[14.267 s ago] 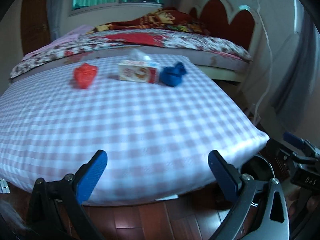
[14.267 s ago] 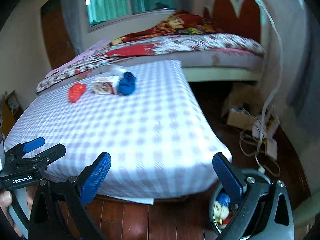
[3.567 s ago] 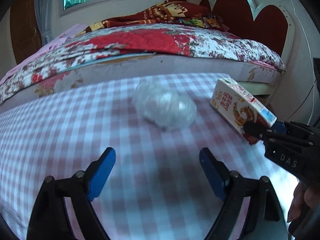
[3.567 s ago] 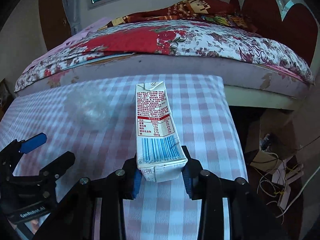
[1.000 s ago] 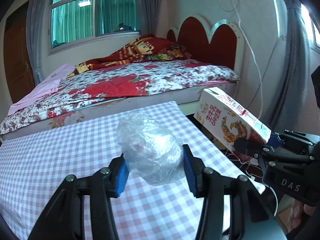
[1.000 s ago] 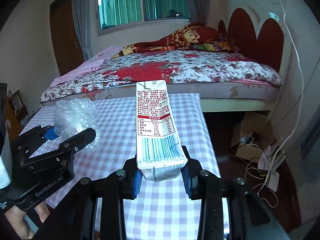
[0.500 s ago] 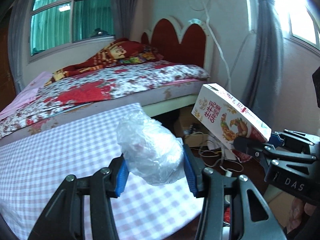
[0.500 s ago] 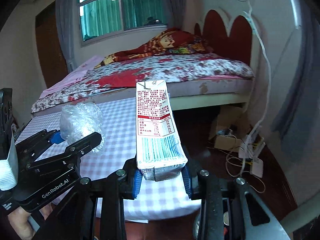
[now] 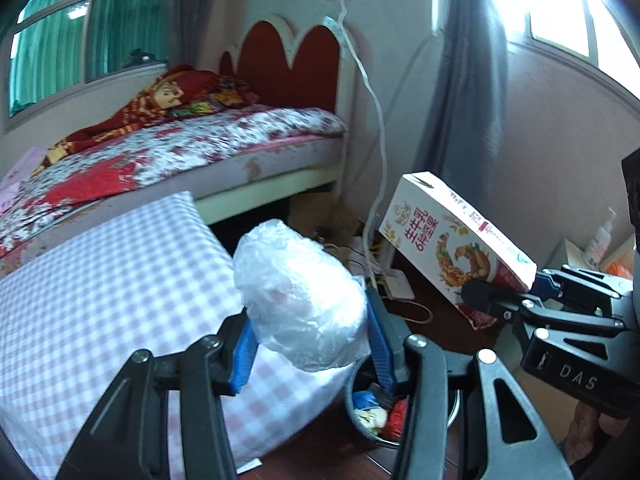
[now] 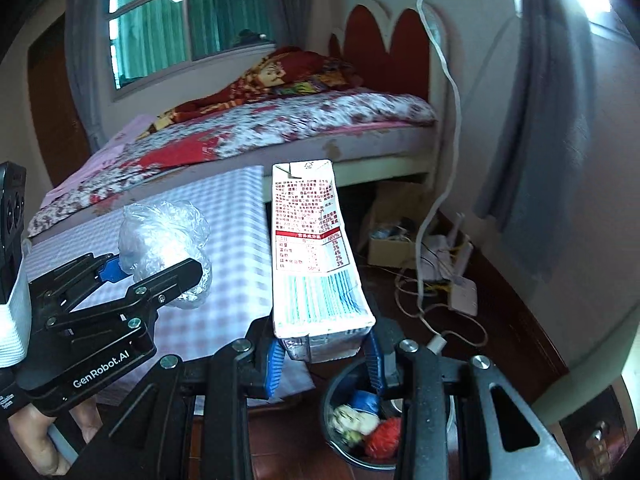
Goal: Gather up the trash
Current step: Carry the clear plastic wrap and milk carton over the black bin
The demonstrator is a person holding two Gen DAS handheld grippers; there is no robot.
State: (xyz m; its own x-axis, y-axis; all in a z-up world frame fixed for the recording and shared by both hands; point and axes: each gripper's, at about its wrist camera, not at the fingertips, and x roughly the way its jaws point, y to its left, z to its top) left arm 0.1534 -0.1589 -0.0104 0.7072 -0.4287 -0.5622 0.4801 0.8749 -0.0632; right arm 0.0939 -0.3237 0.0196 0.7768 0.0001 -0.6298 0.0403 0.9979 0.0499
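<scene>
Trash is held in both grippers: the left gripper (image 9: 310, 354) has its jaws clenched on a crumpled clear plastic bag (image 9: 300, 300), and the right gripper (image 10: 324, 354) has its jaws clamped on the base of a milk carton (image 10: 312, 252) that stands up and tilts away from the camera. Both pieces are in the air past the corner of the checked mattress (image 9: 100, 280). Below the jaws, on the wooden floor (image 10: 500, 320), stands a dark bin (image 10: 340, 440) with blue, white and red scraps inside. A floral bed (image 10: 280, 128) lies behind, and cables (image 10: 432, 272) trail along the wall.
</scene>
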